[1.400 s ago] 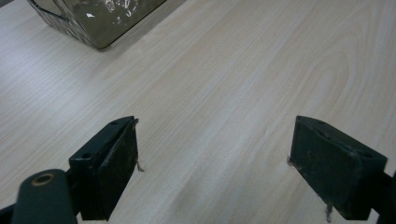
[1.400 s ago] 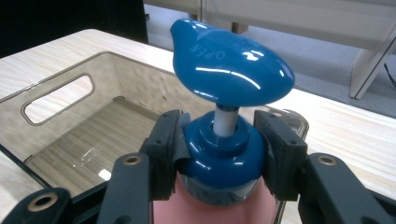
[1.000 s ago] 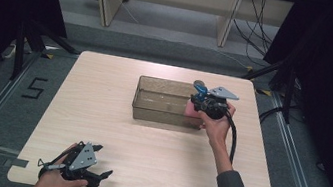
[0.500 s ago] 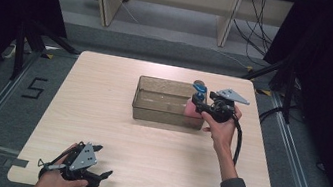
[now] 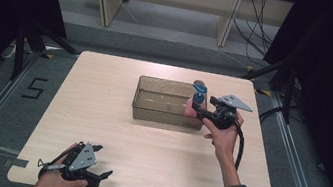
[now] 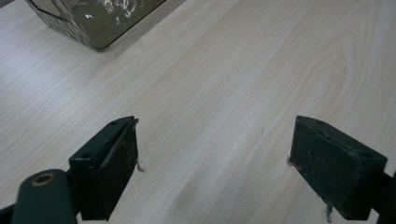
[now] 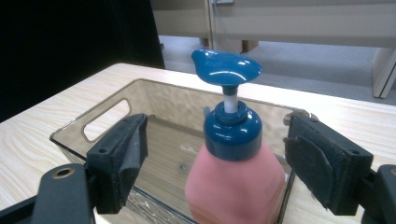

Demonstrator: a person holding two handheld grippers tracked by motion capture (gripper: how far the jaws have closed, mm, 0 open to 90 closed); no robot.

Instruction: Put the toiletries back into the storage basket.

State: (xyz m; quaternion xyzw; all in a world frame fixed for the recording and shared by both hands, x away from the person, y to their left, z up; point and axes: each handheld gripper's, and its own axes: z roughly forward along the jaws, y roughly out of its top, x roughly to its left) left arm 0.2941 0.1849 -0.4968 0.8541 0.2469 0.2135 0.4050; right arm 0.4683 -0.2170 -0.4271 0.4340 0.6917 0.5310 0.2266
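Release is the step in hand: the right tool [image 7: 217, 154] has just been opening, and its black jaws now stand wide on either side of the pink plastic pump bottle with a blue cap and blue pump head [image 7: 233, 158], the pads clear of its sides. The bottle stands upright at the right-hand end of the clear smoky-brown plastic bin with cut-out handles [image 5: 163, 104], seemingly just inside its end wall, on the pale wooden tabletop [image 5: 146, 146]. The left tool [image 5: 91, 172] rests at the near left edge of the tabletop, jaws wide apart and holding nothing. The next move likely calls for drawing the right tool straight back from the bottle without brushing the pump head or tipping it.
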